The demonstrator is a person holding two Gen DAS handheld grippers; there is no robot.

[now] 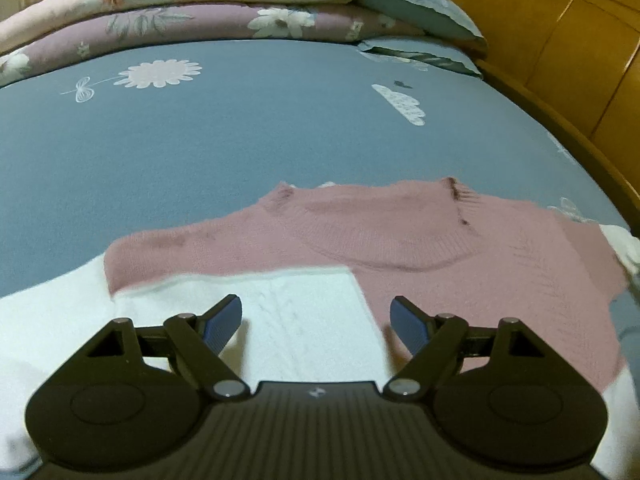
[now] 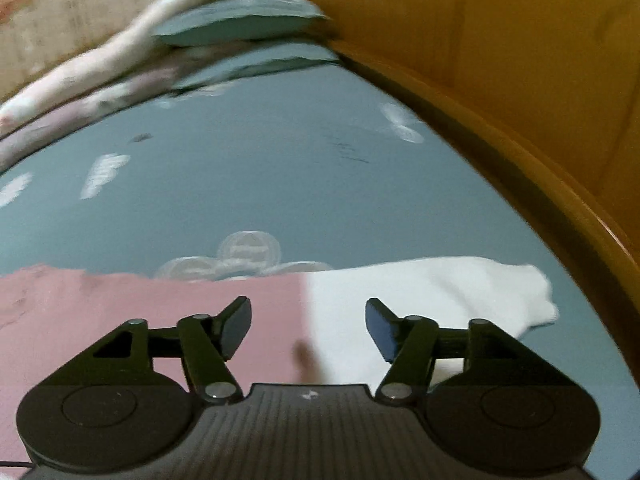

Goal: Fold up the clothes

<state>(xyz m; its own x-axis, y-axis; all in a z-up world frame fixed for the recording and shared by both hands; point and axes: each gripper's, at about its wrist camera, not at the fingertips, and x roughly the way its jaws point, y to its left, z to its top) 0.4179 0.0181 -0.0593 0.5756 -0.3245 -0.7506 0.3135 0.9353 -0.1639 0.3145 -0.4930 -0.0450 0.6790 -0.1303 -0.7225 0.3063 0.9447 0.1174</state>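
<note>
Both grippers hang over the bed with their jaws spread and nothing between the pads. Seen from its own camera, the left gripper hovers above a white sleeve that lies folded across the front of the pink sweater; its blue fingertips stand apart on either side of the sleeve's cable-knit end, clear of the cloth. The sweater lies flat on the blue-grey bedsheet, collar toward the far side, with white sleeves reaching out to both sides. The right gripper hovers over the seam where the pink body meets the other white sleeve, which stretches toward the wooden bed frame. Folded floral quilts and blue pillows are stacked along the far edge of the bed.
</note>
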